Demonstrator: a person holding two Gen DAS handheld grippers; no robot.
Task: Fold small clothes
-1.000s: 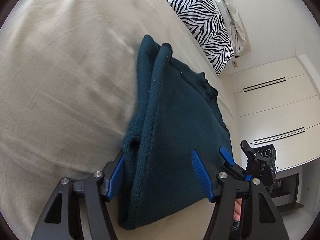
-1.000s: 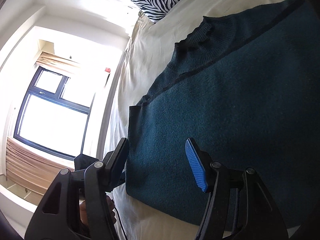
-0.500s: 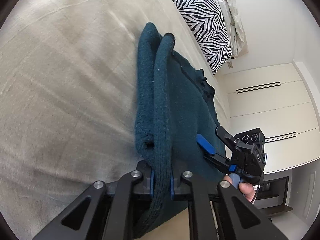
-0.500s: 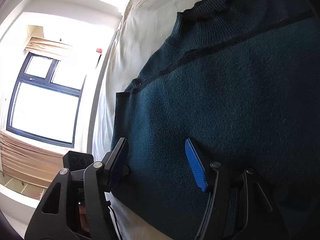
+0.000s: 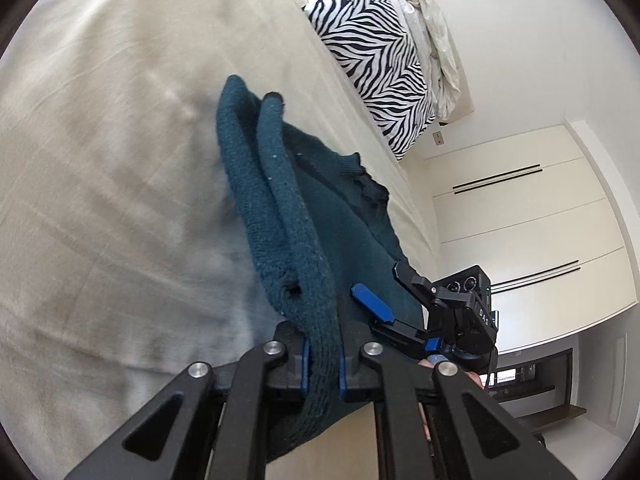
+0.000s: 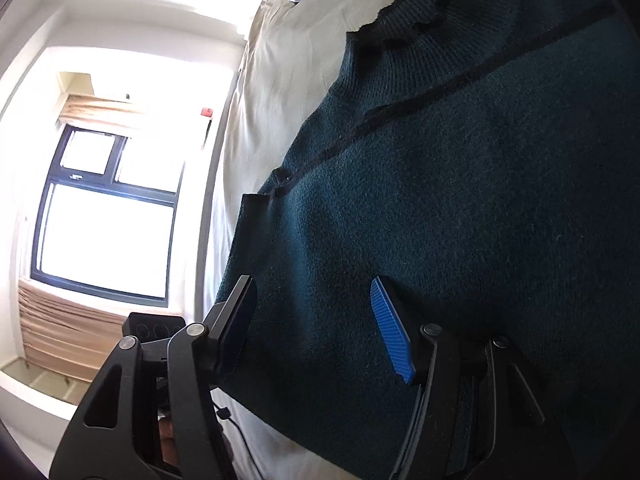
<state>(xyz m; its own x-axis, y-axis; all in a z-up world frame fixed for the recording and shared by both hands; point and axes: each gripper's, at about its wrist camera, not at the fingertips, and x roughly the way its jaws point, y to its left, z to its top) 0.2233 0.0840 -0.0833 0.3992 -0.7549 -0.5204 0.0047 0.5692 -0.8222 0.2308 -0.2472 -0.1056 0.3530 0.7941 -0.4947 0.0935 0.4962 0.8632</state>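
A dark teal knit sweater (image 5: 304, 216) lies on a beige bed (image 5: 100, 160). My left gripper (image 5: 322, 364) is shut on the sweater's folded bottom edge, which bunches up between the blue pads. My right gripper (image 6: 314, 328) is open, with the sweater (image 6: 460, 220) between its two fingers near the hem. It also shows in the left wrist view (image 5: 404, 308), open over the sweater's far side. The sweater's collar (image 6: 412, 20) points toward the head of the bed.
A zebra-print pillow (image 5: 376, 60) and a rumpled white cover (image 5: 436, 36) sit at the head of the bed. White wardrobe doors (image 5: 520, 232) stand beyond the bed. A bright window (image 6: 104, 220) is on the other side.
My left gripper closed on the sweater's folded edge, then lifted it slightly. My right gripper stayed open and slid further over the sweater.
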